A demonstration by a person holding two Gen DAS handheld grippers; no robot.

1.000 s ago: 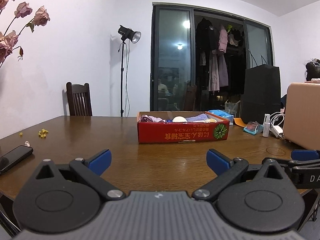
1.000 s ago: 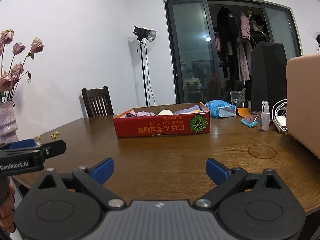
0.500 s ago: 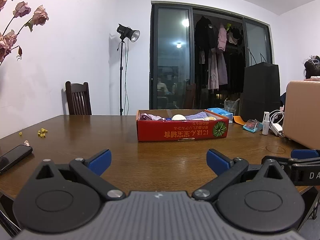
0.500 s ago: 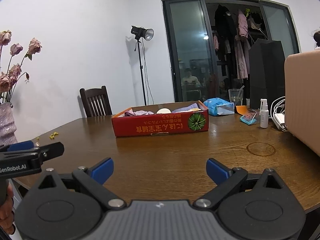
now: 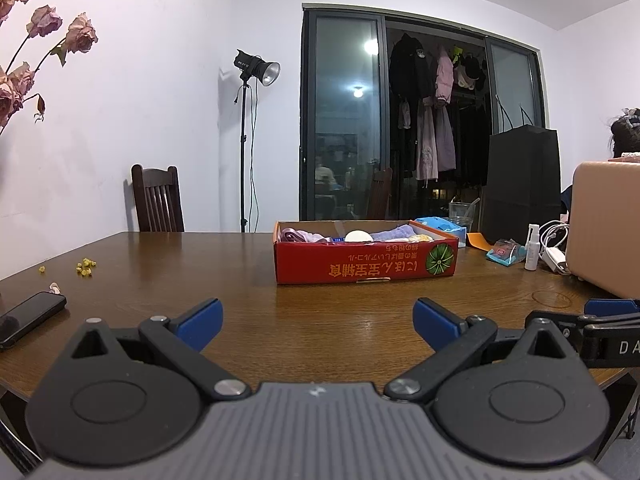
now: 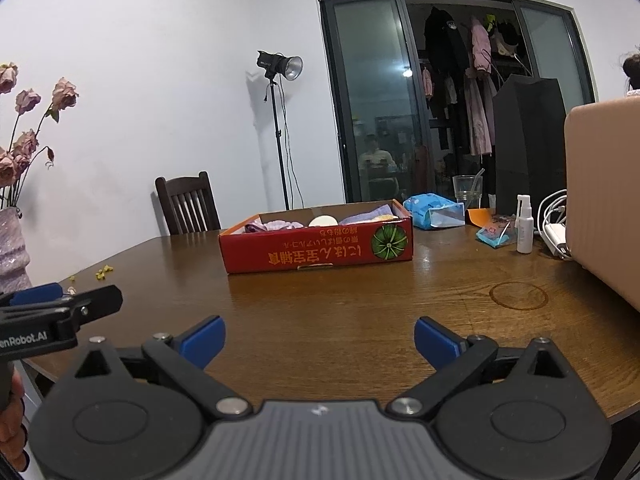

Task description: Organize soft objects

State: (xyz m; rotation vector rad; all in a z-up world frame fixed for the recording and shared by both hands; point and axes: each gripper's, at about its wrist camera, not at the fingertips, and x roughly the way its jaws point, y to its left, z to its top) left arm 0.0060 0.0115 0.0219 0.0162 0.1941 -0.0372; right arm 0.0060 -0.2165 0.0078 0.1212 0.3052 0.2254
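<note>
A red cardboard box [image 5: 366, 264] [image 6: 316, 248] stands in the middle of the wooden table. It holds soft things: lilac and purple cloths [image 5: 304, 236] [image 6: 280, 225], a white round item [image 5: 357, 236] [image 6: 322, 221] and a pale yellow item [image 5: 420, 237]. My left gripper [image 5: 318, 322] is open and empty above the table's near edge, well short of the box. My right gripper [image 6: 320, 340] is open and empty, also near the front edge. Each gripper shows at the side of the other's view.
A black phone [image 5: 28, 318] and yellow crumbs [image 5: 86, 268] lie at the left. A blue tissue pack [image 6: 434, 210], glass [image 6: 466, 192], spray bottle [image 6: 524, 224], cables and a tan case [image 6: 604, 200] stand at the right. A vase of dried roses [image 6: 14, 248] is at the left.
Both grippers have shifted slightly, so the view has drifted a little. Both jaws stay open. The box and its contents have not moved.
</note>
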